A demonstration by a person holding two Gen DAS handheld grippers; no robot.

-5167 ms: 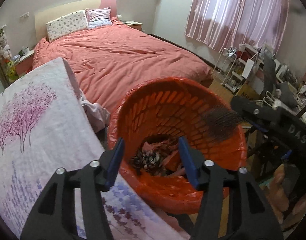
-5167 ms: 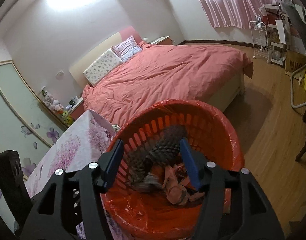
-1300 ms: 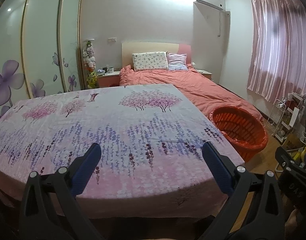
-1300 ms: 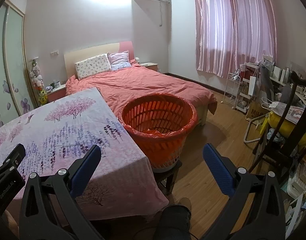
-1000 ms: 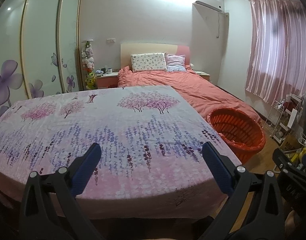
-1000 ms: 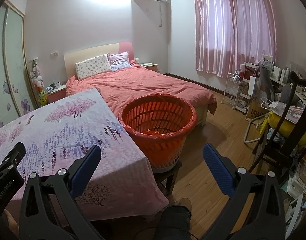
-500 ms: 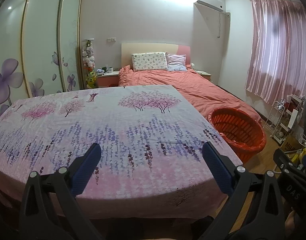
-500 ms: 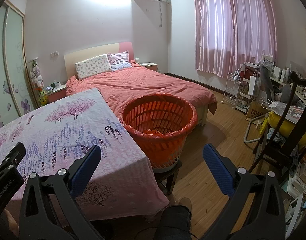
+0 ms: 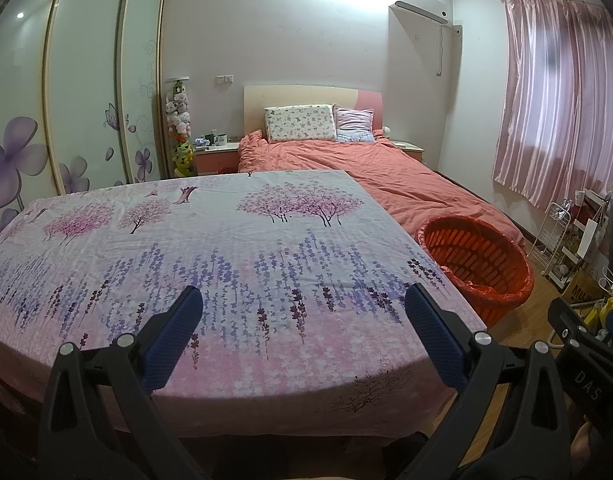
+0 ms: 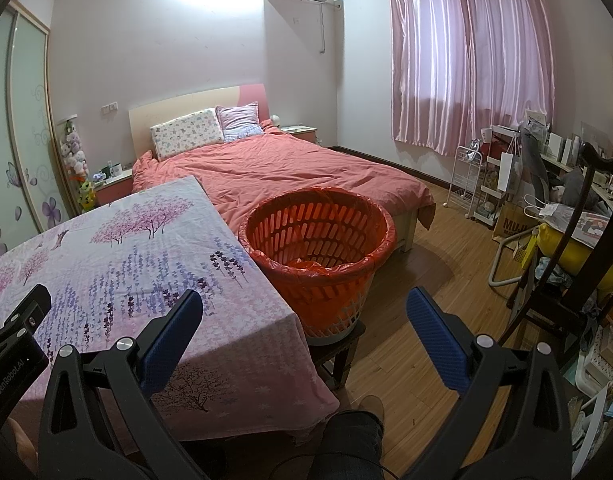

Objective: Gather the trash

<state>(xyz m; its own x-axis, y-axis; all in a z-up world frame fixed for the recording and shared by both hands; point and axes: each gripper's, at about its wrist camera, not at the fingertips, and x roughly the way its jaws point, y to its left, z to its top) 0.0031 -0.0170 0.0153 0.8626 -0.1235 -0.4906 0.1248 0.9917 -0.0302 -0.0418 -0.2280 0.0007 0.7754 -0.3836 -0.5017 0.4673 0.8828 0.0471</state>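
While both claws hang low in the frame, the left gripper (image 9: pixel 302 312) and the right gripper (image 10: pixel 304 316) are spread wide and hold nothing. Just past them lies the flowery purple and pink table cloth (image 9: pixel 234 248) with no trash on it. Farther, mid-frame, touching the table's edge, the round red plastic basket with its red bag (image 10: pixel 318 236) sits on a small dark stool (image 10: pixel 338 344), and a bump could tip it.

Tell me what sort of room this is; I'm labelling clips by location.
A home bedroom: a made bed with pillows, a sliding wardrobe, pink curtains.
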